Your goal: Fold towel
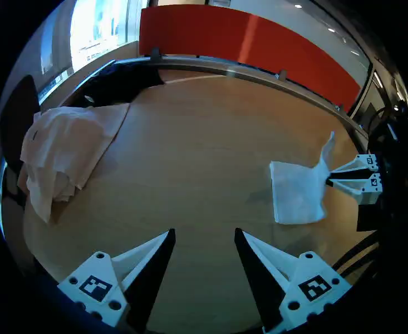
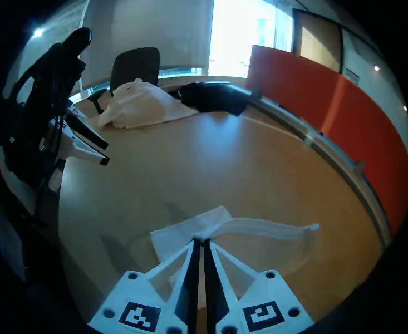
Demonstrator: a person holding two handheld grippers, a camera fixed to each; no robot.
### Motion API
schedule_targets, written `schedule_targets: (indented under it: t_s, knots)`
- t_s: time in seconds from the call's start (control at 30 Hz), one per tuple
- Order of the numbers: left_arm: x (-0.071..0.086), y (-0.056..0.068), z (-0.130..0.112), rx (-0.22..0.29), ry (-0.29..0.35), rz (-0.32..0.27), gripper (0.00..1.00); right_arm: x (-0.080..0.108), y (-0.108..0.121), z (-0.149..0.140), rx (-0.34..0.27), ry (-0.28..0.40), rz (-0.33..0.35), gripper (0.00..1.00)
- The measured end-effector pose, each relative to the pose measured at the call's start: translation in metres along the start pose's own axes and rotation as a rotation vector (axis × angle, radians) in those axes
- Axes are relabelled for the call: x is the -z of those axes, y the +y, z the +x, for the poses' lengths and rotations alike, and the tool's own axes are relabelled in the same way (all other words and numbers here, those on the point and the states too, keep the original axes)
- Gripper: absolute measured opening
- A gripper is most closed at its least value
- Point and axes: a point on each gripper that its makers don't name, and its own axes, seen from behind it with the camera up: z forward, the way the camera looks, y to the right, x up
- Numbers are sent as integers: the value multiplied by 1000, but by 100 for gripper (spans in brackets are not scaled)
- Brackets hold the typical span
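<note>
A small white cloth towel (image 1: pixel 295 195) lies partly folded at the right of a light wooden desk (image 1: pixel 204 145). The right gripper (image 2: pixel 199 245) is clenched on one towel edge and holds a corner raised, probably to carry it across for a fold. The left gripper (image 1: pixel 204 232) hangs released over the near desk, grasping nothing. A heap of cream cloths (image 1: pixel 64 150) sits far left. Black-and-white square markers (image 1: pixel 95 286) sit on the gripper fingers; there is no readable writing.
</note>
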Motion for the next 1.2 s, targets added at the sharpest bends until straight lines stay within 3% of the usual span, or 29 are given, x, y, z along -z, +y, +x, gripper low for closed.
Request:
schedule_targets:
  t_s: [0.3, 1.07, 1.13, 1.2]
  knots:
    - [3, -7, -4, 24, 1, 12, 78, -22, -17, -10, -4, -37, 56, 5]
    - [3, -5, -1, 16, 7, 9, 78, -5, -19, -9, 6, -15, 57, 5]
    - [3, -5, -1, 16, 6, 9, 78, -5, -18, -10, 6, -18, 50, 11]
    - [3, -5, -1, 16, 5, 9, 78, -5, -17, -12, 4, -21, 43, 30]
